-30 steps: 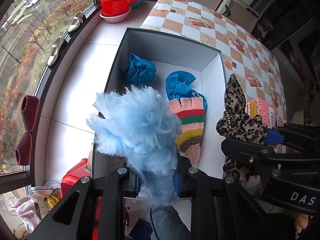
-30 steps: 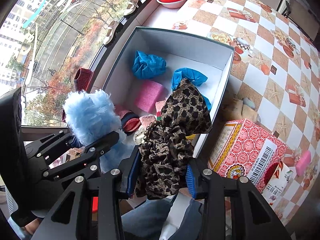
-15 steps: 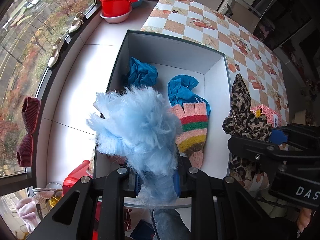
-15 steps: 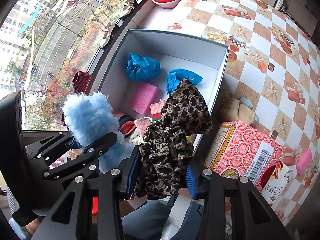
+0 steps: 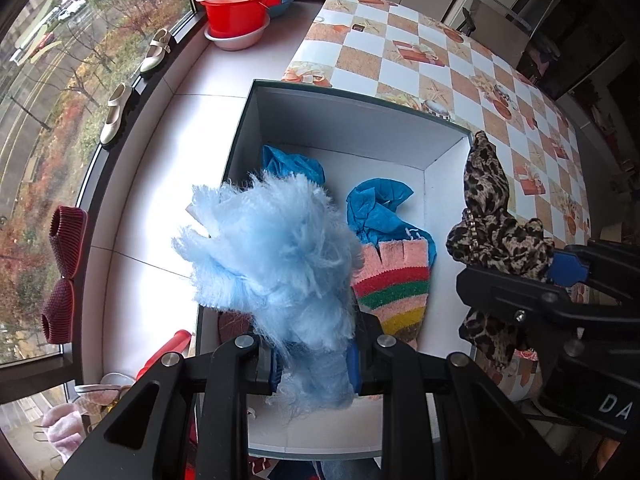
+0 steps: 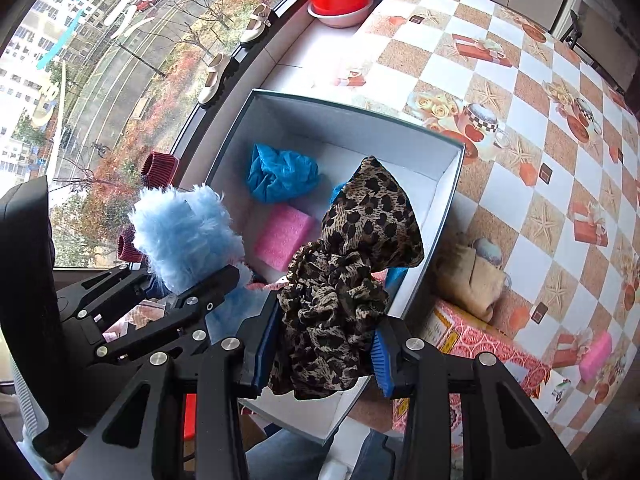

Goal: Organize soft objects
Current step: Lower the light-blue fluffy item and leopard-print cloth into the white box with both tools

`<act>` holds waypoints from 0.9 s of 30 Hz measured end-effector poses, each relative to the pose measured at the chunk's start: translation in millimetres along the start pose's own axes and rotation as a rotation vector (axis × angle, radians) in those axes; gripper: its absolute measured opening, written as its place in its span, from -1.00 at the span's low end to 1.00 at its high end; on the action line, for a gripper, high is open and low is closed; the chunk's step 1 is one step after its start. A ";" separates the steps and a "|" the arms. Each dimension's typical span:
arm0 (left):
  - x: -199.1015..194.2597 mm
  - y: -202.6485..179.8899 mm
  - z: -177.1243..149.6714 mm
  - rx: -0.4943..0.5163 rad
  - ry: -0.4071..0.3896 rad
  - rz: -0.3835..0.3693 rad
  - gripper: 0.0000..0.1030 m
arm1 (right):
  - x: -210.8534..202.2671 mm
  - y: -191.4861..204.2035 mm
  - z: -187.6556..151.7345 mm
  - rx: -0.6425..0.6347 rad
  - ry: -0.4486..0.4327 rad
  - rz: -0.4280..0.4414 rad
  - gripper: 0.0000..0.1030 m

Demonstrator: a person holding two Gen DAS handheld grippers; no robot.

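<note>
My left gripper (image 5: 314, 364) squeezed a fluffy blue thing (image 5: 272, 256) tight, holding it up over the near end of the white box (image 5: 352, 120). My right gripper (image 6: 324, 354) pinched a leopard cloth (image 6: 352, 264) above the box's right side. Down in the box lay a striped glove (image 5: 394, 284), a pink sponge (image 6: 284, 236) and two crumpled blue bundles (image 6: 282, 174). Past the box, the checkered table (image 6: 500, 80) spread out, and red basins (image 5: 240, 12) sat by the window.
</note>
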State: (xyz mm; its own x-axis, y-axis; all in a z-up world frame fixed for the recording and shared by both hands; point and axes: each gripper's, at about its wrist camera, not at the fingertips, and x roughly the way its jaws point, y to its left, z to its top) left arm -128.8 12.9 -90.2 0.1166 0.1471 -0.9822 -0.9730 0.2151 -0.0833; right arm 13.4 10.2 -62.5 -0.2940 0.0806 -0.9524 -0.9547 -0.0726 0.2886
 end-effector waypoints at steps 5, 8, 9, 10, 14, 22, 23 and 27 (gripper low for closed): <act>12.0 -2.3 4.5 -0.009 0.024 0.005 -0.48 | 5.9 -6.3 8.6 0.025 0.000 0.001 -0.18; 16.7 -5.7 7.6 -0.003 0.031 0.008 -0.48 | 9.8 -8.6 12.7 0.030 0.003 -0.002 -0.18; 18.2 -6.6 9.4 -0.002 0.033 0.010 -0.48 | 11.6 -9.6 14.5 0.033 0.006 -0.002 -0.18; 19.6 -7.3 10.9 -0.002 0.034 0.012 -0.48 | 12.8 -9.9 15.7 0.034 0.007 -0.002 -0.18; 25.4 -8.0 16.9 -0.004 0.042 0.017 -0.48 | 19.7 -11.4 21.1 0.034 0.019 -0.005 -0.18; 33.9 -9.0 20.2 -0.011 0.055 0.022 -0.48 | 25.8 -11.5 24.7 0.035 0.031 -0.007 -0.18; 34.7 -9.0 20.2 -0.012 0.057 0.023 -0.48 | 26.2 -11.6 24.9 0.035 0.031 -0.008 -0.18; 36.5 -9.2 20.5 -0.013 0.061 0.025 -0.48 | 27.1 -11.6 25.8 0.035 0.033 -0.008 -0.18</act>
State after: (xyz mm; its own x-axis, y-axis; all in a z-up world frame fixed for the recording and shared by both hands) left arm -111.5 36.0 -121.8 0.0805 0.0932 -0.9924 -0.9780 0.1996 -0.0606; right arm 15.3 38.9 -89.1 -0.2857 0.0483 -0.9571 -0.9581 -0.0377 0.2841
